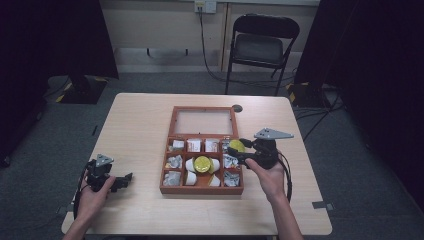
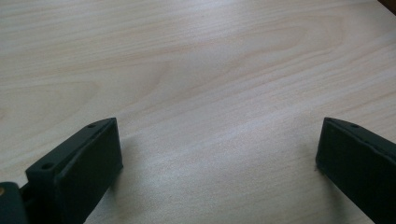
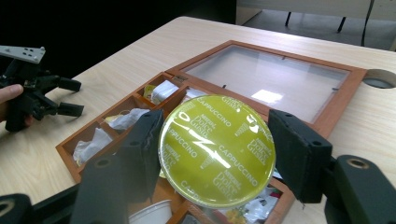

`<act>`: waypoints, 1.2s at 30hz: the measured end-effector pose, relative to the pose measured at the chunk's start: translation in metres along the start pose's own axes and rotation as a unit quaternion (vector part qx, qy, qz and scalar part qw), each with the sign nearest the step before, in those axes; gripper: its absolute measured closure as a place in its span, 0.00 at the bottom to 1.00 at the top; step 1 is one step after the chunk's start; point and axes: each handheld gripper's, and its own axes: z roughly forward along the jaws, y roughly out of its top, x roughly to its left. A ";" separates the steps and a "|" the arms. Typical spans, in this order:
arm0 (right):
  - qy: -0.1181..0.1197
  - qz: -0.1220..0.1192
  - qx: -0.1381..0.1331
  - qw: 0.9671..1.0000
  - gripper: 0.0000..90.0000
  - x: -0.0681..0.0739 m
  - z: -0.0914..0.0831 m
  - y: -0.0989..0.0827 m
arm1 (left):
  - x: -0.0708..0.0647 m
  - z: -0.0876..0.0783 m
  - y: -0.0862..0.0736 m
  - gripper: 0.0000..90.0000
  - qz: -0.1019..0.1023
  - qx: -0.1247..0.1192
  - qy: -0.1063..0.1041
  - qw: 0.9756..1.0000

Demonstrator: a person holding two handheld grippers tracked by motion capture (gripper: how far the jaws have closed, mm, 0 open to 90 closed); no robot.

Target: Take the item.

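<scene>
Right gripper view: the right gripper [image 3: 215,154] has its jaws clamped on a yellow-green capsule [image 3: 217,149], lifted above the wooden box [image 1: 202,187] by its right edge. Left gripper [image 1: 120,181] rests low on the bare worktop [image 1: 140,125], jaws wide and empty, well apart from the box.

floor: grey carpet [image 1: 165,82] | furniture: black folding chair [image 1: 261,46] (beyond table) | wall: pale, socket [image 1: 205,6]
</scene>
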 end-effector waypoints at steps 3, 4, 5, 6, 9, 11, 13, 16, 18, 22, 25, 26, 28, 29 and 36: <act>-0.004 0.003 -0.004 1.000 0.42 -0.003 -0.003 0.000 | 0.000 0.000 0.000 0.00 0.000 0.000 0.000 1.000; -0.004 0.004 -0.006 1.000 0.42 -0.004 -0.004 0.001 | 0.000 0.000 0.000 0.00 0.000 0.000 0.000 1.000; -0.008 0.007 -0.008 1.000 0.42 -0.007 -0.006 0.001 | 0.000 0.000 0.000 0.00 0.000 0.000 0.000 1.000; -0.008 0.007 -0.008 1.000 0.42 -0.007 -0.006 0.001 | 0.000 0.000 0.000 0.00 0.000 0.000 0.000 1.000; -0.017 0.010 -0.007 1.000 0.42 -0.012 -0.008 -0.001 | 0.000 0.000 0.000 0.00 0.000 0.000 0.000 1.000; -0.019 0.011 -0.006 1.000 0.42 -0.013 -0.009 -0.001 | 0.000 0.000 0.000 0.00 0.000 0.000 0.000 1.000; -0.027 0.015 -0.003 1.000 0.42 -0.019 -0.009 -0.003 | 0.000 0.000 0.000 0.00 0.000 0.000 0.000 1.000; -0.031 0.020 -0.002 0.999 0.42 -0.022 -0.010 -0.005 | 0.000 0.000 0.000 0.00 0.000 0.000 0.000 1.000; -0.040 0.021 0.003 0.999 0.42 -0.024 -0.010 -0.007 | 0.000 0.000 0.000 0.00 0.000 0.000 0.000 1.000; -0.048 0.023 0.005 0.999 0.42 -0.028 -0.010 -0.009 | 0.000 0.000 0.000 0.00 0.000 0.000 0.000 1.000; -0.052 0.028 0.008 0.998 0.42 -0.033 -0.010 -0.011 | 0.000 0.000 0.000 0.00 0.000 0.000 0.000 1.000; -0.052 0.028 0.008 0.998 0.42 -0.033 -0.010 -0.011 | 0.000 0.000 0.000 0.00 0.000 0.000 0.000 1.000; -0.055 0.032 0.009 0.998 0.42 -0.036 -0.010 -0.013 | 0.000 0.000 0.000 0.00 0.000 0.000 -0.001 1.000; -0.059 0.034 0.011 0.998 0.42 -0.039 -0.010 -0.014 | 0.000 0.000 0.000 0.00 0.000 0.000 0.000 1.000; -0.070 0.038 0.016 0.997 0.42 -0.046 -0.010 -0.019 | 0.000 0.000 0.000 0.00 0.000 0.000 0.000 1.000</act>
